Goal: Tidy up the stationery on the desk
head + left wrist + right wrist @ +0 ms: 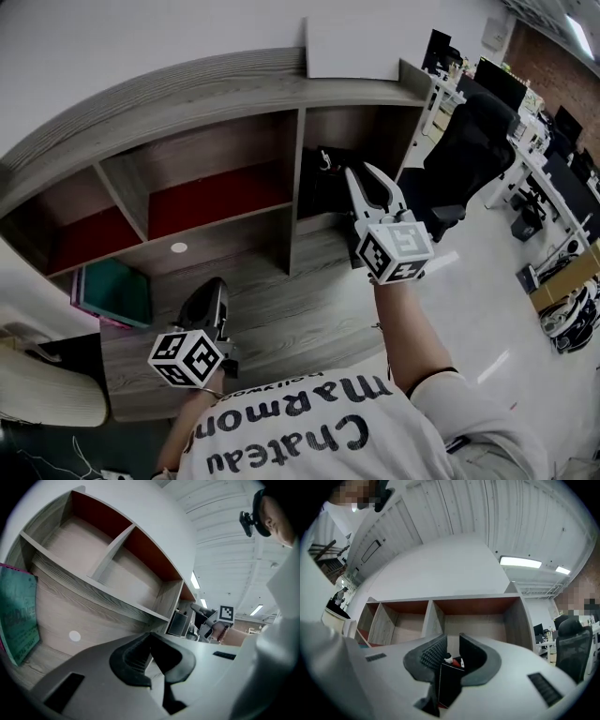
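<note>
Shelf (234,89): wooden, red-backed bays, ahead of left gripper (216,286) and right gripper (363,171).
Panel (352,47): white, atop shelf, above right gripper.
Disc (179,247): white, flat, ahead-left of left gripper.
Chair (473,141): black, right of right gripper.
Monitors (497,82): beyond chair, far right.

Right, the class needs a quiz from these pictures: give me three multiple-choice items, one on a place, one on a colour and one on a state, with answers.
1. Where does the black holder stand?
A in the left compartment
B in the right compartment of the shelf unit
C on top of the unit

2. What colour is the book at the left end of the desk?
A teal
B yellow
C white

3. How do the jaws of the right hand-held gripper stand?
A pressed together
B clamped on the book
C apart

Answers:
1 B, the head view shows it there.
2 A, its cover is teal.
3 C, a gap shows between the pads.
</note>
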A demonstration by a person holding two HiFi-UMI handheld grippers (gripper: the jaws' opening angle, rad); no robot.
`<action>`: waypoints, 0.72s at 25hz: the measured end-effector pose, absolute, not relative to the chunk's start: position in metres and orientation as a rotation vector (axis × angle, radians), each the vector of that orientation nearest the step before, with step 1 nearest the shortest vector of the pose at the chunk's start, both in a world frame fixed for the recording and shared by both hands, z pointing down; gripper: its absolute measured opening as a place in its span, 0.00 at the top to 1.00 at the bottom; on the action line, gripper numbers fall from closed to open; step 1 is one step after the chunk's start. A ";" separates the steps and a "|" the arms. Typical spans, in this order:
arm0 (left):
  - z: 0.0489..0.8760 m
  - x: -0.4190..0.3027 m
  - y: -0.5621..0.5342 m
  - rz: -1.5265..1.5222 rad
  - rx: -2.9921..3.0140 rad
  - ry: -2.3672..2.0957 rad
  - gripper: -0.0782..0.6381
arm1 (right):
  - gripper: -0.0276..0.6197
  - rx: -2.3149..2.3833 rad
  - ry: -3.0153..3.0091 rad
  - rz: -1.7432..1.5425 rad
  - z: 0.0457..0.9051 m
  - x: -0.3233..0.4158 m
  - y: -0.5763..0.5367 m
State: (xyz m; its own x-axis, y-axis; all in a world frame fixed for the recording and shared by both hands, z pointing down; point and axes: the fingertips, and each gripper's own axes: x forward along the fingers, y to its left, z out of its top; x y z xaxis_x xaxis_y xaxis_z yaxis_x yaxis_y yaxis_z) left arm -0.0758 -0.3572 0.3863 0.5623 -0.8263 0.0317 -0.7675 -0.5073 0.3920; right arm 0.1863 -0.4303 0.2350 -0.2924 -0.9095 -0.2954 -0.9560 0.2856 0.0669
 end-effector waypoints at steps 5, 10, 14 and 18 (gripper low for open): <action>0.377 -0.076 -0.357 -0.221 2.477 -1.248 0.87 | 0.84 -1.756 2.337 0.261 0.238 0.172 -0.406; 0.370 -0.070 -0.351 -0.207 2.532 -1.168 0.87 | 0.84 -1.780 2.291 0.025 0.264 0.163 -0.386; 0.369 -0.063 -0.342 -0.159 2.584 -1.106 0.87 | 0.84 -1.815 2.295 -0.034 0.287 0.146 -0.365; 0.374 -0.056 -0.327 -0.116 2.624 -1.006 0.87 | 0.85 -1.859 2.297 -0.105 0.316 0.127 -0.341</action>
